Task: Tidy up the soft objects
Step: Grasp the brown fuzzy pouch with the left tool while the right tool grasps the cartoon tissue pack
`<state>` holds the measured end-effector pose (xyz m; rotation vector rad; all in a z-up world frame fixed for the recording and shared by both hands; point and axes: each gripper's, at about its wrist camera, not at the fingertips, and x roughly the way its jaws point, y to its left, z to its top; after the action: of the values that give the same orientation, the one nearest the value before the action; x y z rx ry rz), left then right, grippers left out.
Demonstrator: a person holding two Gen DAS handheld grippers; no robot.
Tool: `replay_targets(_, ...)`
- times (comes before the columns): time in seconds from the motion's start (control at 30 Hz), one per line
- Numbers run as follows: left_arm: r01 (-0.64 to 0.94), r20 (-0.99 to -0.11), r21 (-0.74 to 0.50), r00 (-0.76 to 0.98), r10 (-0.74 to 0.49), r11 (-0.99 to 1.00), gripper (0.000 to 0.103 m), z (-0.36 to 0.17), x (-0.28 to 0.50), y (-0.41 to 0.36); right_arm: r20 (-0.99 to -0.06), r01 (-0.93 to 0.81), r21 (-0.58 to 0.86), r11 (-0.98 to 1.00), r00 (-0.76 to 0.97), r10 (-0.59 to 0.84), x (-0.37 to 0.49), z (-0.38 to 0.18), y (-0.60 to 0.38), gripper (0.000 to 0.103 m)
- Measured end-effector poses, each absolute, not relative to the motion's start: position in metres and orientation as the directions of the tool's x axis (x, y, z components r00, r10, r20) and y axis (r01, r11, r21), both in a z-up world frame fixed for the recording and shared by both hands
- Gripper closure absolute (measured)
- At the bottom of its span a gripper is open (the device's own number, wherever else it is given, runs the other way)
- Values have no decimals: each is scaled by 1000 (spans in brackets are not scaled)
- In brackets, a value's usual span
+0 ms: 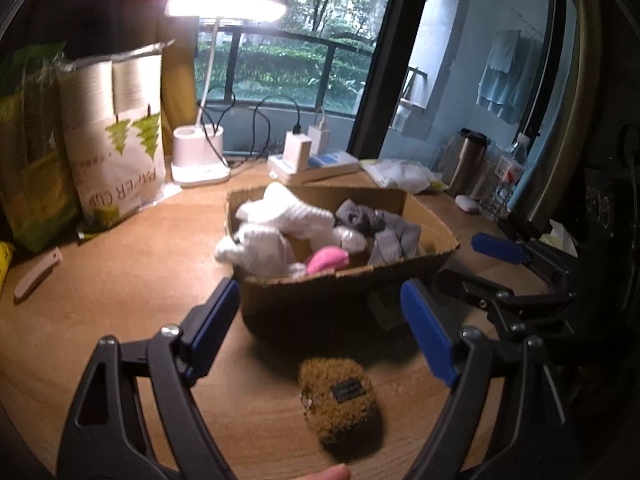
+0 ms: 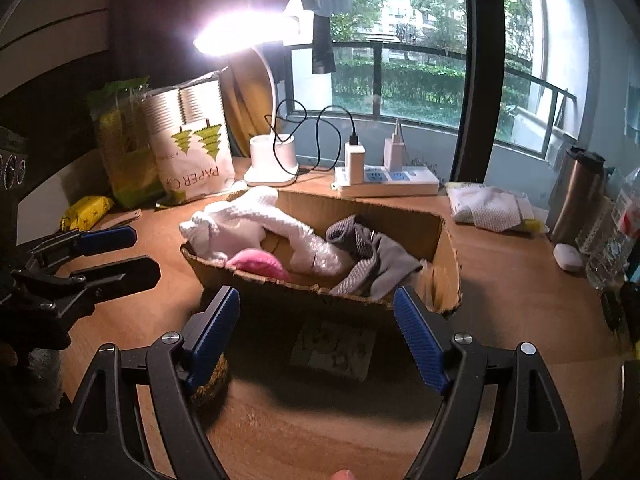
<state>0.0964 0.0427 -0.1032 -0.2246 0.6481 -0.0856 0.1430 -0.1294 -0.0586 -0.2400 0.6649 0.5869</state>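
Left tool [image 1: 320, 328] and right tool [image 2: 316, 332]: jaws wide apart, holding nothing. Brown fuzzy pouch [image 1: 340, 404] lies on counter [image 1: 120, 280] before cardboard box [image 1: 344, 292].

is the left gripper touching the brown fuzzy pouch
Apart. The left wrist view shows the left gripper open, with bare table between its fingers and the brown fuzzy pouch.

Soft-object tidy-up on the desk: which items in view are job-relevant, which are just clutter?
Job items:
- cardboard box
- white socks, grey cloth and pink soft item in the box
- brown fuzzy pouch, on the desk before the box

Just lying about:
- desk lamp
- power strip
- paper cup bag
- steel tumbler
- white cloth pack
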Motion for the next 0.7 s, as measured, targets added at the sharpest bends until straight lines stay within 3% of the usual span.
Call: replay_targets(0.7,24,-759,-167,635,-144,986,19,-185,99,6,-711,-545,12,838,585,391,144,-105,-153,21)
